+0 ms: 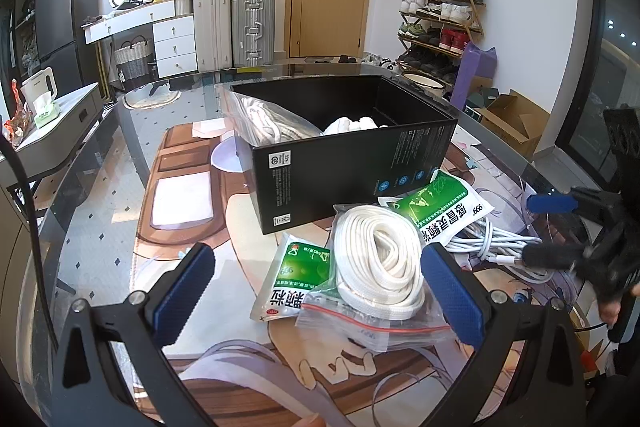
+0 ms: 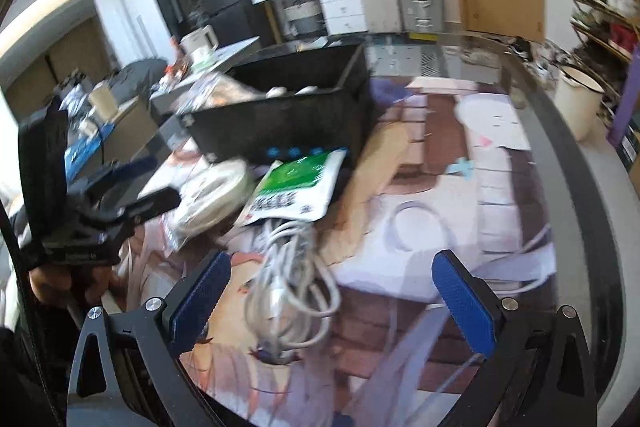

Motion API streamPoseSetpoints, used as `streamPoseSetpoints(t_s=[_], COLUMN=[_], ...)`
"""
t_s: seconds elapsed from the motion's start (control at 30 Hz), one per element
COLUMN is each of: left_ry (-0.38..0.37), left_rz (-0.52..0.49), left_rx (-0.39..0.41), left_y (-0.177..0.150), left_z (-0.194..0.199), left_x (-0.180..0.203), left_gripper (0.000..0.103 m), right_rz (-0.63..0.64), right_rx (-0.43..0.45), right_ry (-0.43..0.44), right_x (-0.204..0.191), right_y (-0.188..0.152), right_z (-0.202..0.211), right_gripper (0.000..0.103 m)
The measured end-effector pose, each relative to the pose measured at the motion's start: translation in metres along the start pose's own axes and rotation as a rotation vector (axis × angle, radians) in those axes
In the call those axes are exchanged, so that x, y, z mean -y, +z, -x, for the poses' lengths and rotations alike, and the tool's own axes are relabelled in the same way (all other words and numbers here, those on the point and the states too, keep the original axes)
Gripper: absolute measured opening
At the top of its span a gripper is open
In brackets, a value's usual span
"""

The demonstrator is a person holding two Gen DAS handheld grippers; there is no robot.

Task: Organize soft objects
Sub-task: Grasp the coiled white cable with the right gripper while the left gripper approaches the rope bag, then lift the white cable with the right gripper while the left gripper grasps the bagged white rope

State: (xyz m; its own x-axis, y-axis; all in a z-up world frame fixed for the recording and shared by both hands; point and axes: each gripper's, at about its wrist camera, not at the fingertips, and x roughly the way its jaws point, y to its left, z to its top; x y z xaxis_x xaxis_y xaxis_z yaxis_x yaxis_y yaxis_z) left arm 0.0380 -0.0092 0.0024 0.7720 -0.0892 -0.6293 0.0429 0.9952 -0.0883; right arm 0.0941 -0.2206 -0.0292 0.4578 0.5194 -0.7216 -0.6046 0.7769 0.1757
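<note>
A black box (image 1: 352,163) stands on the table and holds a bagged white cloth (image 1: 264,123) and white soft items (image 1: 352,125). In front of it lie a zip bag with a coil of white strap (image 1: 378,263), two green-and-white packets (image 1: 444,203) (image 1: 296,279) and a bundle of white cable (image 1: 492,247). My left gripper (image 1: 320,291) is open and empty, its fingers either side of the strap bag. My right gripper (image 2: 332,295) is open and empty, just over the cable bundle (image 2: 288,279); it also shows in the left wrist view (image 1: 560,227).
A printed mat (image 1: 184,195) covers the glass table (image 1: 92,227). The table's rim (image 2: 576,187) curves on the right. In the right wrist view the box (image 2: 280,123), a packet (image 2: 296,183) and the strap coil (image 2: 212,195) lie ahead, with the left gripper (image 2: 132,195) beside them.
</note>
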Motion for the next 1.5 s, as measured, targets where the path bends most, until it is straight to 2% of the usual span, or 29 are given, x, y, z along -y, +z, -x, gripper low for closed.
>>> streamPoseSetpoints(t_s=[0.17,0.27,0.3,0.5,0.67,0.7,0.73,0.8,1.13,1.27,1.5], left_ry=[-0.001,-0.001,-0.002,-0.002,-0.003,-0.003,-0.003,-0.003,-0.003,0.0,-0.014], left_rz=[0.001,0.0,-0.001,-0.002,-0.002,-0.002,-0.002,-0.002,-0.003,-0.007,-0.024], left_rx=[0.0,0.001,0.001,0.001,0.002,0.001,0.001,0.002,0.002,-0.002,-0.004], left_y=[0.0,0.0,0.0,0.0,0.0,0.0,0.0,0.0,0.0,0.0,-0.001], left_z=[0.0,0.0,0.0,0.001,0.0,0.0,0.001,0.001,0.001,0.001,0.001], left_x=[0.0,0.0,0.0,0.001,0.002,0.002,0.002,0.002,0.003,0.004,0.009], left_gripper=[0.103,0.103,0.103,0.103,0.103,0.103,0.103,0.103,0.103,0.103,0.103], right_rz=[0.037,0.059,0.061,0.104,0.17,0.175,0.173,0.167,0.1,0.097,0.077], right_rx=[-0.013,-0.008,-0.018,-0.012,0.001,0.006,0.012,0.018,0.09,0.146,0.244], right_ry=[-0.017,-0.027,-0.027,-0.039,-0.084,-0.082,-0.074,-0.071,0.026,0.029,-0.032], right_x=[-0.01,-0.014,-0.015,-0.023,-0.034,-0.034,-0.033,-0.031,-0.024,-0.024,-0.017], right_y=[-0.003,-0.004,-0.004,-0.003,-0.004,-0.004,-0.004,-0.003,0.001,0.005,0.011], right_z=[-0.014,-0.019,-0.022,-0.03,-0.035,-0.035,-0.035,-0.034,-0.014,0.0,0.024], right_gripper=[0.102,0.087,0.077,0.072,0.06,0.055,0.044,0.034,0.033,0.033,0.033])
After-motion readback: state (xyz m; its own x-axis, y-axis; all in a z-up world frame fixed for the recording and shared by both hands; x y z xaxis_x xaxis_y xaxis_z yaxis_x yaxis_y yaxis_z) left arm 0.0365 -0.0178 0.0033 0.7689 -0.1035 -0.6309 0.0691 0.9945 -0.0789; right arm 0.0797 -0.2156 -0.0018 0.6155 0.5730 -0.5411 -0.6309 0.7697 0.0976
